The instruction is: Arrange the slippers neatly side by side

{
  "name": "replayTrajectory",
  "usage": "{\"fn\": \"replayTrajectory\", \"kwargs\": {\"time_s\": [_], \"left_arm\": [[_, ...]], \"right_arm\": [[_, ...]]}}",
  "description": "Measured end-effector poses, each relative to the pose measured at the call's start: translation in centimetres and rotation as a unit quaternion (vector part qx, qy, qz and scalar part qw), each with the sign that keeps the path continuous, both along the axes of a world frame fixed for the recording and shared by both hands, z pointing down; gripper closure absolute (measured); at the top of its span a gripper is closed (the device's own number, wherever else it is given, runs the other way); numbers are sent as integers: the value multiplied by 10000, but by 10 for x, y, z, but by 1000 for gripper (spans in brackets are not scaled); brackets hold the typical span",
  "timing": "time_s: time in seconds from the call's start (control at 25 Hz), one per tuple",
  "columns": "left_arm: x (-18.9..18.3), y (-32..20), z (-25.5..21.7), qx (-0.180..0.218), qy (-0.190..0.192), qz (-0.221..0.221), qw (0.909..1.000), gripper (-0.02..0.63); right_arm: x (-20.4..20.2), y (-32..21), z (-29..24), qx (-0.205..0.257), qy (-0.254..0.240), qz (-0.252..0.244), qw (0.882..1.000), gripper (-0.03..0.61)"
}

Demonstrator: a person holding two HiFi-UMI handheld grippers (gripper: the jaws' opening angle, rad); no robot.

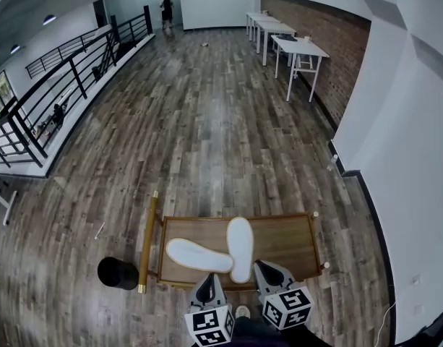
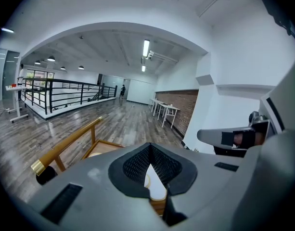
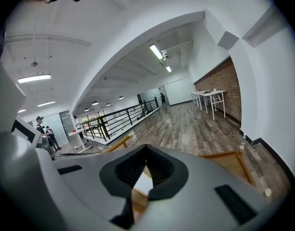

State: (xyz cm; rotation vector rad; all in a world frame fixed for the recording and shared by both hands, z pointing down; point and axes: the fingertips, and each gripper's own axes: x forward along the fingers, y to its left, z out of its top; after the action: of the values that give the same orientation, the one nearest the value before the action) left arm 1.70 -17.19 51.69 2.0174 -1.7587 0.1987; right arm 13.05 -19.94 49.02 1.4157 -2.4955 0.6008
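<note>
Two white slippers lie soles-up on a wooden tray table [image 1: 286, 241]. One slipper [image 1: 196, 254] lies crosswise at the left. The other slipper [image 1: 241, 246] points away from me, and its near end overlaps the first one's right end. My left gripper [image 1: 207, 279] and right gripper [image 1: 265, 269] hover at the table's near edge, both shut and empty. Through the left gripper [image 2: 149, 152] a sliver of white slipper [image 2: 154, 186] shows below the pads. The right gripper [image 3: 146, 152] shows a white slipper [image 3: 141, 184] the same way.
A gold handle bar [image 1: 148, 241] runs along the table's left side. A black round object [image 1: 118, 272] sits on the plank floor beside it. White desks [image 1: 299, 49] line the brick wall far right, a black railing [image 1: 62, 85] runs far left, and a white wall [image 1: 402, 194] stands close on the right.
</note>
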Motion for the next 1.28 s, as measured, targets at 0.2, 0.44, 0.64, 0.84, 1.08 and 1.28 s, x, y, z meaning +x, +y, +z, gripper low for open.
{"fn": "replayTrajectory", "kwargs": {"time_s": [0.2,0.44,0.64,0.84,1.08,1.28], "left_arm": [[7,-4,-1,-10,-67,-60,10000,614],[12,-9,-3,-5,-113,-33,9999,614],[8,-17,-6,9,-140,6,9999,614],[0,-30,-10,77,-138,78,9998,614],[-6,-42,-3,32,-102,142,9998,614],[-11,-43,3,-42,-11,107,9999,614]], "right_arm": [[12,-4,4,-15,-44,-3,10000,580],[17,-11,4,-23,-83,36,10000,580],[15,-17,1,-2,-119,95,9999,580],[10,-27,-4,66,-91,171,9998,580],[4,-38,-5,122,-41,232,9996,580],[1,-39,-5,150,21,228,9996,580]]}}
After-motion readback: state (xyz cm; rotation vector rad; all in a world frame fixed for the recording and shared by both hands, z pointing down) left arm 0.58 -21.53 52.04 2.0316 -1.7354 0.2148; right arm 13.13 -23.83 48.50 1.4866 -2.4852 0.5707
